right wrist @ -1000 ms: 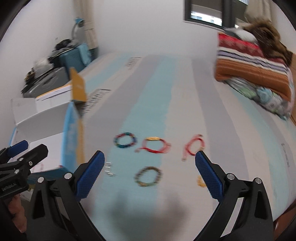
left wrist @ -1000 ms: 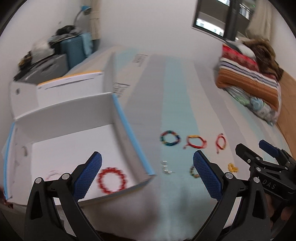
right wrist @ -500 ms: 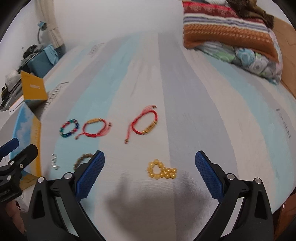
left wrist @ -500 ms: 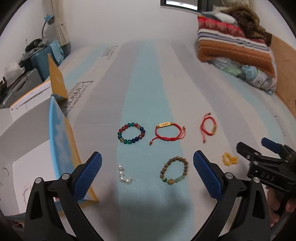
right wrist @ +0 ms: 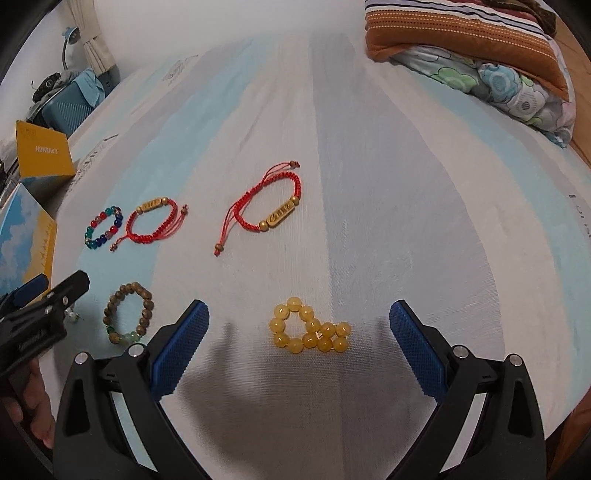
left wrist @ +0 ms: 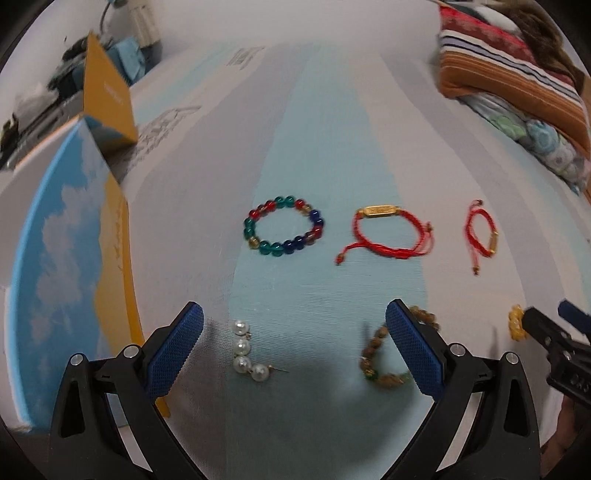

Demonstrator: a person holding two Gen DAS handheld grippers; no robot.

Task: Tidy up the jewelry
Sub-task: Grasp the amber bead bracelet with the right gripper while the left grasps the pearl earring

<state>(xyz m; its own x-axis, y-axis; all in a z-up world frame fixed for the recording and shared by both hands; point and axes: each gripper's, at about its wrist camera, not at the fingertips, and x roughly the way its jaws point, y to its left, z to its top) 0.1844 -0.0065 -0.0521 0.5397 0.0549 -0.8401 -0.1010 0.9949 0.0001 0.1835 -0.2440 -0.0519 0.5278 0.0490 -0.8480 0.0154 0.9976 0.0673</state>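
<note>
Jewelry lies on a striped bed sheet. My left gripper (left wrist: 295, 347) is open and empty, hovering above a pearl earring (left wrist: 246, 350) and a brown bead bracelet (left wrist: 384, 363). Beyond lie a multicolour bead bracelet (left wrist: 283, 230) and two red cord bracelets (left wrist: 388, 234) (left wrist: 482, 236). My right gripper (right wrist: 299, 347) is open and empty around a yellow bead bracelet (right wrist: 310, 330), a little above it. The right wrist view also shows the brown bracelet (right wrist: 129, 314), the multicolour one (right wrist: 103, 227) and both red ones (right wrist: 155, 221) (right wrist: 266, 210).
An open box with a sky-print side (left wrist: 66, 258) and an orange flap (left wrist: 105, 92) stands at the left. Folded blankets (right wrist: 469, 33) are piled at the far right of the bed. Clutter and a blue case (right wrist: 70, 107) sit beyond the bed's far left edge.
Both grippers swung right, away from the box, and dropped closer to the sheet. The left now looks at the pearls and brown bracelet; the right frames the yellow beads.
</note>
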